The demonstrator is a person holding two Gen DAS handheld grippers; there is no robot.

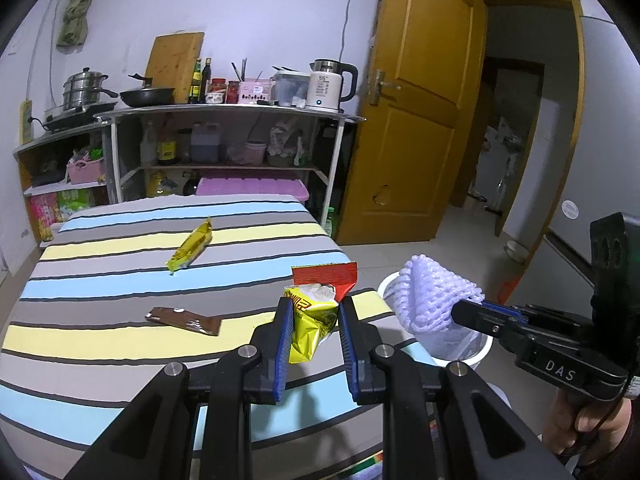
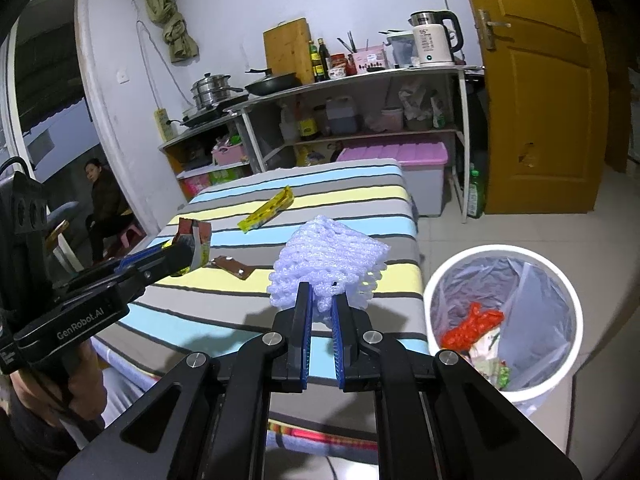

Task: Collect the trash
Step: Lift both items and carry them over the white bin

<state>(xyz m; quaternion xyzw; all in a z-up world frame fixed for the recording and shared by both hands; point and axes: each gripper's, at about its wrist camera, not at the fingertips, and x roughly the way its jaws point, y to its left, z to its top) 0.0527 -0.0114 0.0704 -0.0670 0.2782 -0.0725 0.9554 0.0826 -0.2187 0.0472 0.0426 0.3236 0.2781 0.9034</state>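
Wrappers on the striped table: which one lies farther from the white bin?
The yellow wrapper; the brown wrapper lies closer to the white bin.

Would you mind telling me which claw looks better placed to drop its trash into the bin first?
Probably the right claw: its white foam net hangs beside the bin, while the left claw holds its yellow snack wrapper over the striped table.

Both grippers point slightly downward side by side, the left gripper (image 1: 313, 322) clamped partly closed, the right gripper (image 2: 322, 312) pinched nearly closed.
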